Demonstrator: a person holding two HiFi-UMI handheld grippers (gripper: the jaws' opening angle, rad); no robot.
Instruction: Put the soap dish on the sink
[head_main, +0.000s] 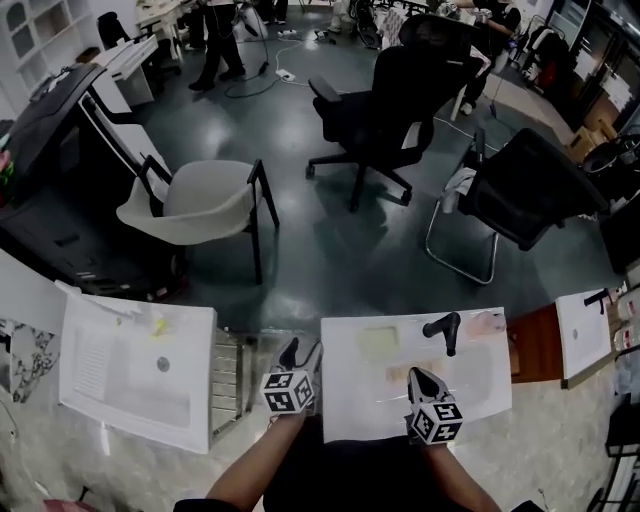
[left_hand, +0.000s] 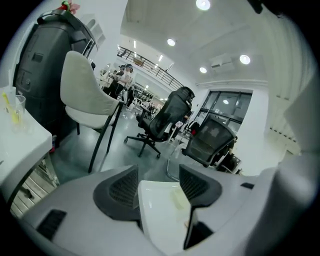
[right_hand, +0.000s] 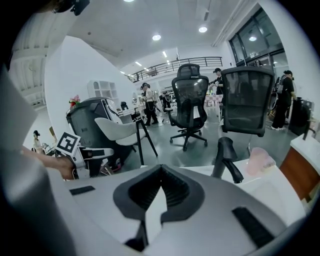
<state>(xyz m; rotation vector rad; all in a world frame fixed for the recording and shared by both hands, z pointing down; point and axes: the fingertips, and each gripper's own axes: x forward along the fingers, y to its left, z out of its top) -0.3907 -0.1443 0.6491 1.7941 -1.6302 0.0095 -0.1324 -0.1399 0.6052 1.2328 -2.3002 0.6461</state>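
Observation:
A white sink (head_main: 350, 410) lies just in front of me, with a black faucet (head_main: 445, 330) at its back edge. A pink translucent soap dish (head_main: 490, 322) rests on the back right corner of the sink, right of the faucet (right_hand: 226, 157); the right gripper view shows this dish (right_hand: 260, 159) too. A pale yellow-green flat piece (head_main: 378, 343) lies on the back left of the sink. My left gripper (head_main: 298, 352) hovers at the sink's left edge, open and empty (left_hand: 159, 172). My right gripper (head_main: 420, 378) is over the basin, shut on nothing (right_hand: 160, 170).
A second white sink (head_main: 100, 400) sits to the left, a metal rack (head_main: 232, 375) between the two. A third white sink (head_main: 583, 330) and a brown panel (head_main: 535, 345) are at right. Beyond stand a white chair (head_main: 195, 200) and black office chairs (head_main: 390, 100).

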